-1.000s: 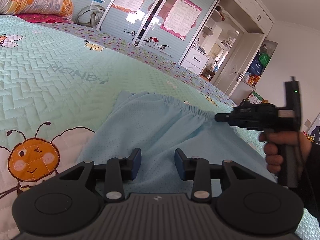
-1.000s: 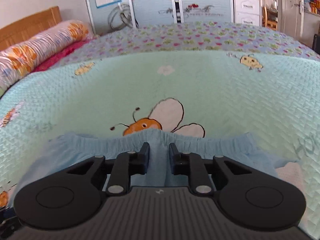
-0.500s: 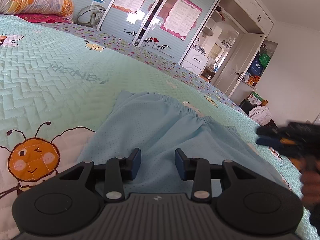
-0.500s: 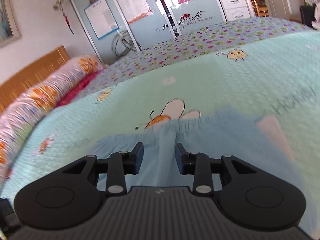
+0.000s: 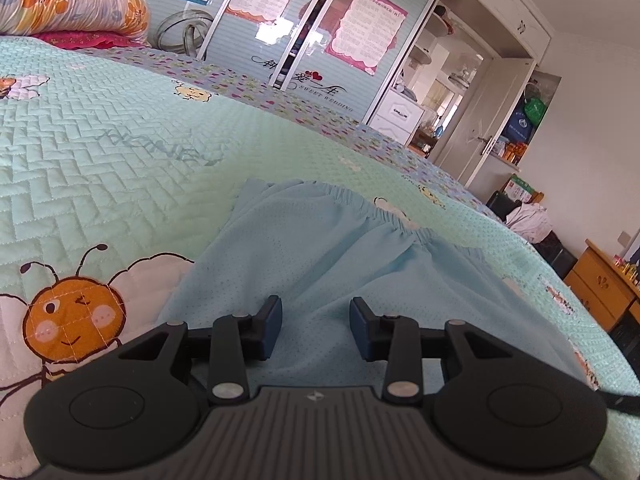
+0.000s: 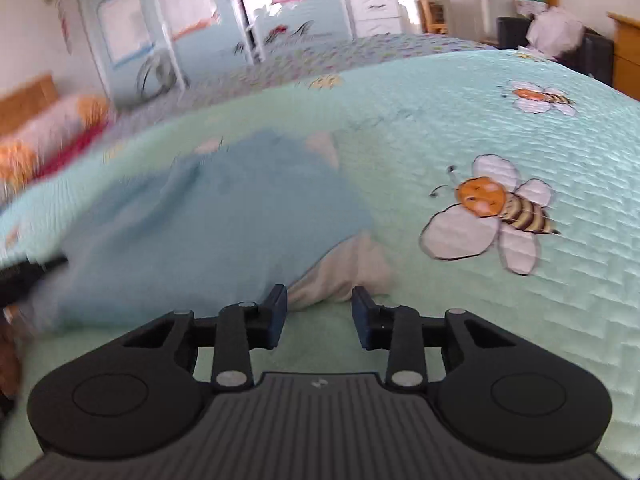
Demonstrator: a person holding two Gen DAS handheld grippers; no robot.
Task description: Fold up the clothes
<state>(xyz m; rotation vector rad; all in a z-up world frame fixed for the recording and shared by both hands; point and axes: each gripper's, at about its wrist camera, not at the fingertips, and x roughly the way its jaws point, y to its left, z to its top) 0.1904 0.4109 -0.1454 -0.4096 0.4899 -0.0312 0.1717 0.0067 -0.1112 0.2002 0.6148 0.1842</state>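
Right now your pale blue shorts (image 5: 320,248) lie flat on the mint quilted bedspread (image 5: 100,152), elastic waistband gathered at the far edge. Your left gripper (image 5: 316,326) hovers over their mesh fabric, released. Your right gripper (image 6: 319,318), jaws just widened and empty, sits beside the hem, a printed bee (image 6: 492,216) nearby.

In the right wrist view the light blue garment (image 6: 224,216) is smeared by motion, so its folds and edges cannot be made out. A dark shape (image 6: 28,276) at the left edge is cut off and too blurred to name. In the left wrist view the near end of the garment (image 5: 320,256) is hidden behind the left claw (image 5: 315,328). The posters (image 5: 364,36) carry print too small to read.
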